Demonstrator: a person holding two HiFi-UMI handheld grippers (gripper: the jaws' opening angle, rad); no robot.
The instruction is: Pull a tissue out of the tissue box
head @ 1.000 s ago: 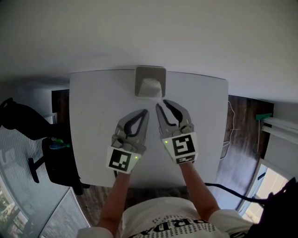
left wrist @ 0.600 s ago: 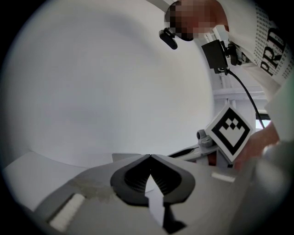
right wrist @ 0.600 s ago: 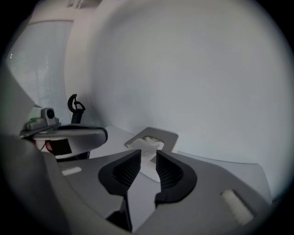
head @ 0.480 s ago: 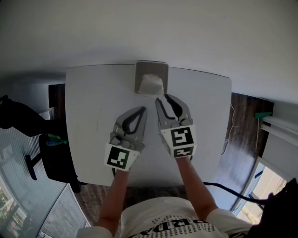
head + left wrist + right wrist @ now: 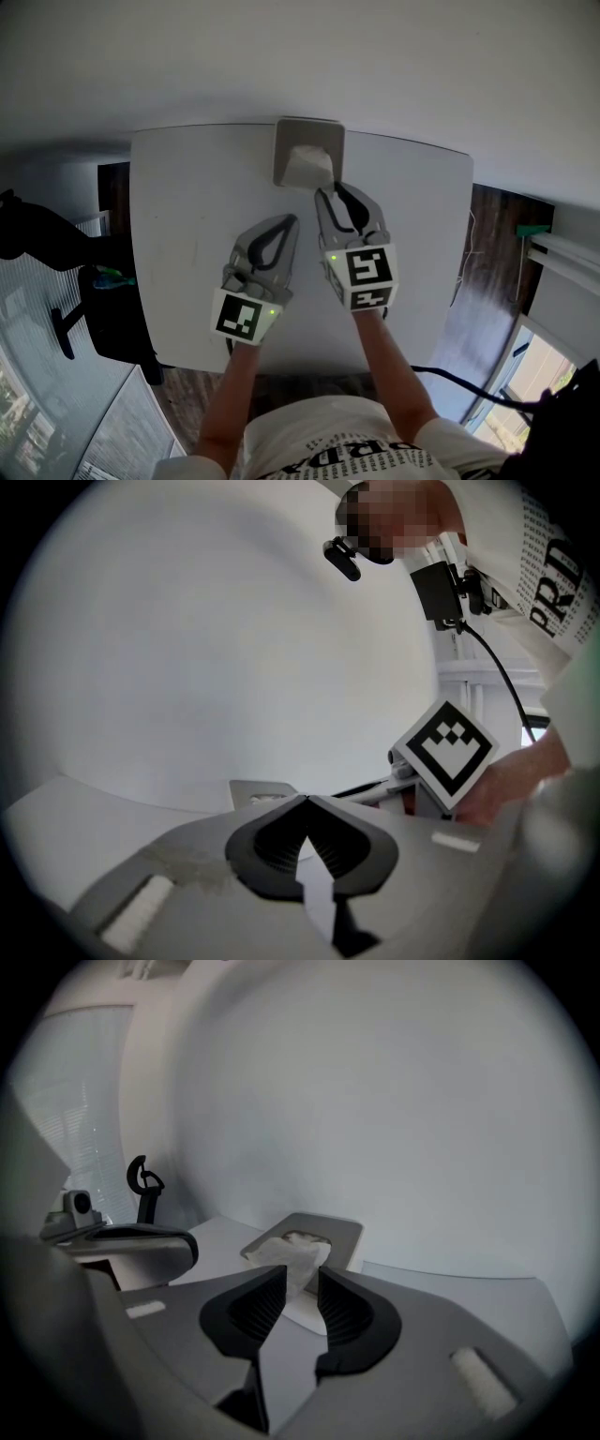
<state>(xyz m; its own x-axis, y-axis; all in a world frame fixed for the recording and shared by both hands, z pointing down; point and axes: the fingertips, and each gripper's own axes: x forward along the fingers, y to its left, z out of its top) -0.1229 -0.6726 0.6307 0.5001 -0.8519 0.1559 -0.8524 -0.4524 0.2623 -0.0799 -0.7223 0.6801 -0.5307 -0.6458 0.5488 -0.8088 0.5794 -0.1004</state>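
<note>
Tissue point(image 5: 292, 1258) is poking up out of the tissue box point(image 5: 345, 1232) at the table's point(image 5: 187, 216) far edge. It's showing in the gap just ahead of the right gripper point(image 5: 301, 1279), whose jaws have just been opening wide and aren't pinching anything. That gripper is tilting down at the box. Left gripper point(image 5: 305, 801) is hovering beside it, jaws meeting tip to tip on nothing.
</note>
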